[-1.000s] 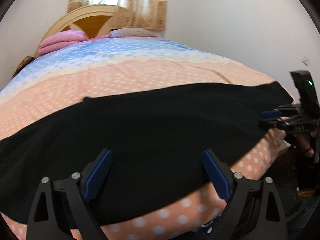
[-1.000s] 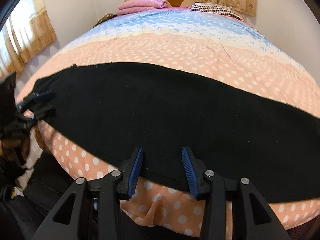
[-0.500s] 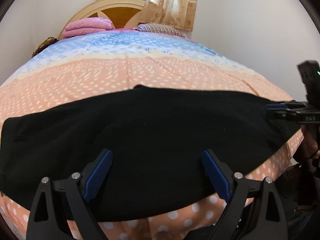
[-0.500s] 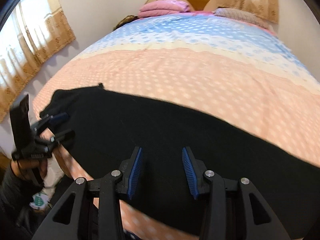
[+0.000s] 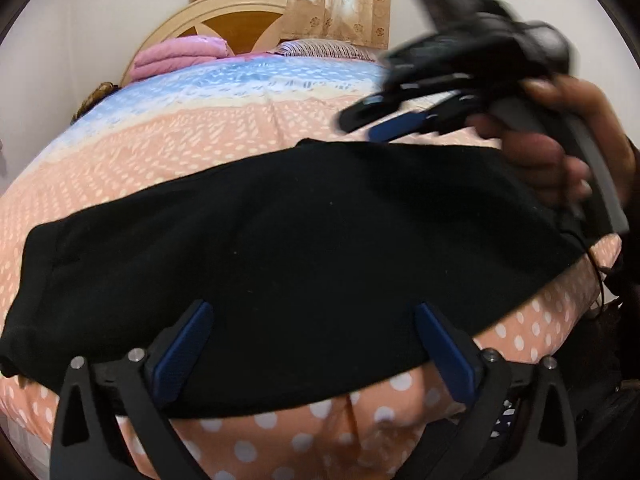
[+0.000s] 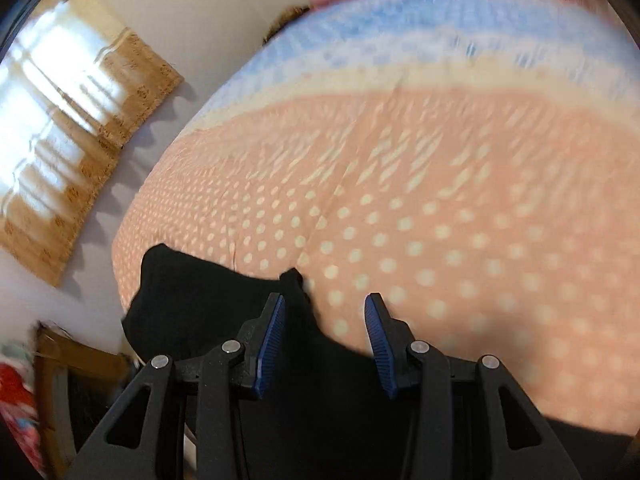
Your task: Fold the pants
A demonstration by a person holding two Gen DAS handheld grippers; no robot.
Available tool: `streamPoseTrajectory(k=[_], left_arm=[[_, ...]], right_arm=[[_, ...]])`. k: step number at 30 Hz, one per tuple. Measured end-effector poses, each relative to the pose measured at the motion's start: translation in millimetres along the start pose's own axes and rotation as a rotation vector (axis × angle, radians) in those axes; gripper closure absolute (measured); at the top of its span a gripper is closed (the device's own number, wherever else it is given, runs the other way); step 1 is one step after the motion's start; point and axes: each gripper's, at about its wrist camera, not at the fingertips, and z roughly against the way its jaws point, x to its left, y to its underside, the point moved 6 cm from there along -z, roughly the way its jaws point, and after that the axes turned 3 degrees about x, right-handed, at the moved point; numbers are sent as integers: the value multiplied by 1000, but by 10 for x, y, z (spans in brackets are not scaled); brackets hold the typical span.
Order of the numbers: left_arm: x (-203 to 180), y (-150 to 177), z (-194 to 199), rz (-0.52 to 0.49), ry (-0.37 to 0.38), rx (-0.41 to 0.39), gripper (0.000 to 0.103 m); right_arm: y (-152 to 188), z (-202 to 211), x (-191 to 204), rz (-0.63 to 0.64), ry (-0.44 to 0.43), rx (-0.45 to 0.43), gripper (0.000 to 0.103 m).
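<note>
Across bedspread (image 5: 224, 136), black pants (image 5: 304, 248) lengthwise left-to-right

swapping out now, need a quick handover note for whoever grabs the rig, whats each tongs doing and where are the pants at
Left tongs: open wide, its jaws have just been opening further; nothing gripped, hovering over the near edge of the pants.
Right tongs: part open, empty, held in a hand above the far edge of the pants toward their right end.
Pants: black, spread lengthwise across the foot of the bed, folded to a long flat band; one end lies near the bed's left edge.
Done: laid out flat.
Left: probably grip an end and fold it over across the length, then neaten.
</note>
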Motion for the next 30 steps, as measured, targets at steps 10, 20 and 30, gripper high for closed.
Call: streamPoseTrajectory(k=[10,20,30], left_arm=[[30,32,13,-16,26,-10,0],[-12,67,229,43,53,-82,0],[-358,-79,95,3,88,-79,0]], right_arm=[[9,-288,192,23,2,35,99],[338,386,-115,35,-6,-84,59],[1566,2719,-1748,-154,279,-398,59]])
